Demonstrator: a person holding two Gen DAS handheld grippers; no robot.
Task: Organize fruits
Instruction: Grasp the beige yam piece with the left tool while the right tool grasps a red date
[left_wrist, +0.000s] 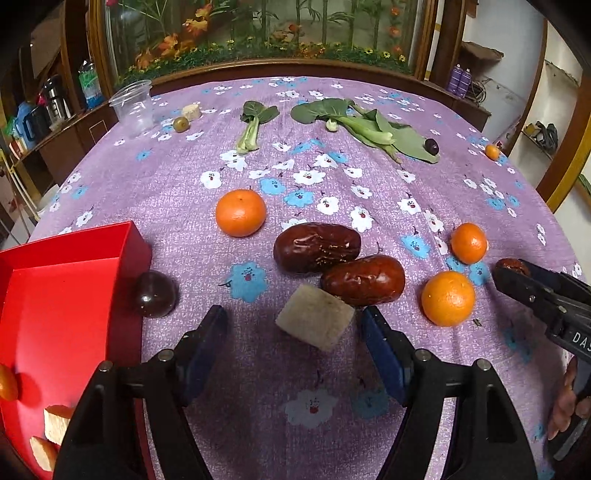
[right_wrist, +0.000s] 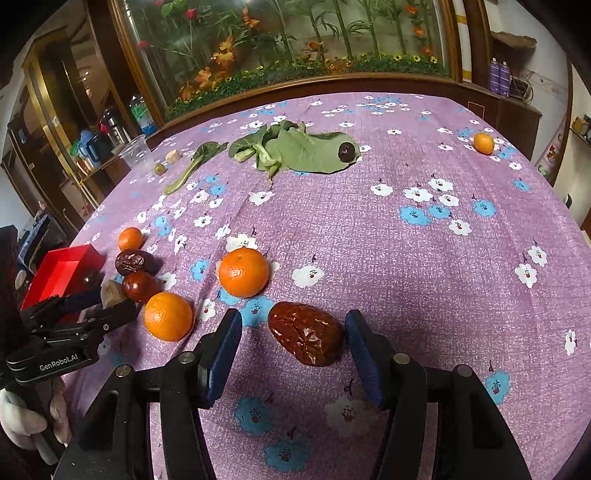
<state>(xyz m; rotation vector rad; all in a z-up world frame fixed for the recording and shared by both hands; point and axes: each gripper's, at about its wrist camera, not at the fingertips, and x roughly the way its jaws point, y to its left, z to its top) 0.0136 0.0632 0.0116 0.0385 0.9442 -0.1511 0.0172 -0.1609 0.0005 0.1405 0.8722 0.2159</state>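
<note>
We see a table (left_wrist: 369, 369) under a purple cloth (right_wrist: 406, 258) printed with white and blue flowers. Along its far edge runs a wood-framed glass case (left_wrist: 258, 37) of artificial plants and orange flowers. By the far left corner, wooden shelves (left_wrist: 48, 122) hold a flask (left_wrist: 57, 98) and a bottle (left_wrist: 89, 85). Past the far right corner stand two purple cans (right_wrist: 500, 78) against a pale wall (left_wrist: 498, 66).

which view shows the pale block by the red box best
The left wrist view: the pale block lies large between the open left gripper fingers. In the right wrist view it is small at the far left, partly hidden behind that gripper.
</note>
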